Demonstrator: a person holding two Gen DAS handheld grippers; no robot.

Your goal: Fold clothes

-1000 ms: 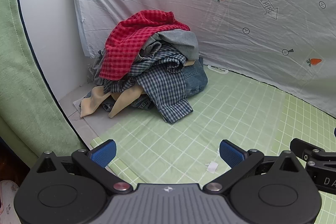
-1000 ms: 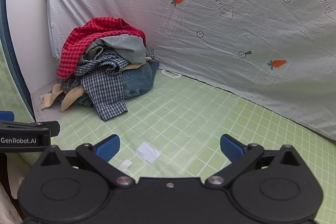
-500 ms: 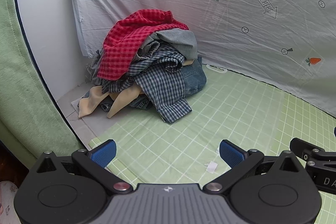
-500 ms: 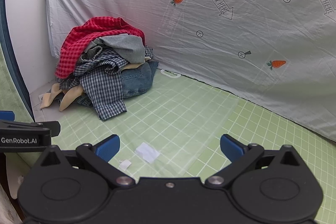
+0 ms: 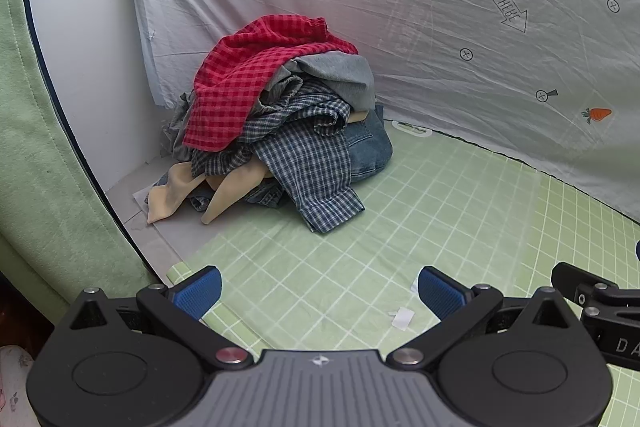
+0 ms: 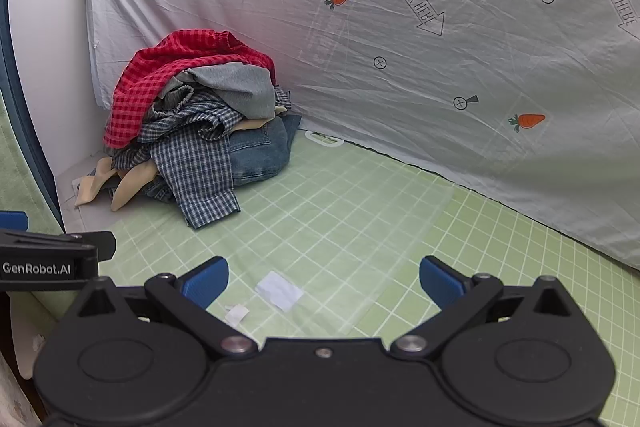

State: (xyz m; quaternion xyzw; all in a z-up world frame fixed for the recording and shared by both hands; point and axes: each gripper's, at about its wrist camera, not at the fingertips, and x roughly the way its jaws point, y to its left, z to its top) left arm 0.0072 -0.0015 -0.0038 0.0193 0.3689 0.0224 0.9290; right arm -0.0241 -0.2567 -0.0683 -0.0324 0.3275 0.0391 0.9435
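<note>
A pile of clothes [image 5: 280,123] sits in the far left corner of the green grid mat [image 5: 400,227]. A red checked garment [image 5: 248,75] lies on top, over a grey one [image 5: 340,75], a blue plaid shirt [image 5: 308,163], jeans [image 5: 368,151] and a beige piece [image 5: 176,191]. The pile also shows in the right wrist view [image 6: 200,131]. My left gripper [image 5: 320,291] is open and empty, well short of the pile. My right gripper [image 6: 324,279] is open and empty, beside the left one.
A grey sheet with carrot prints [image 5: 440,7] hangs behind the mat. A green cloth-covered edge [image 5: 40,147] rises at the left. Small white paper scraps [image 6: 280,291] lie on the mat near my right gripper. The mat [image 6: 400,211] stretches to the right.
Both grippers have shifted slightly, so the pile sits a little further left in each view. Both stay open.
</note>
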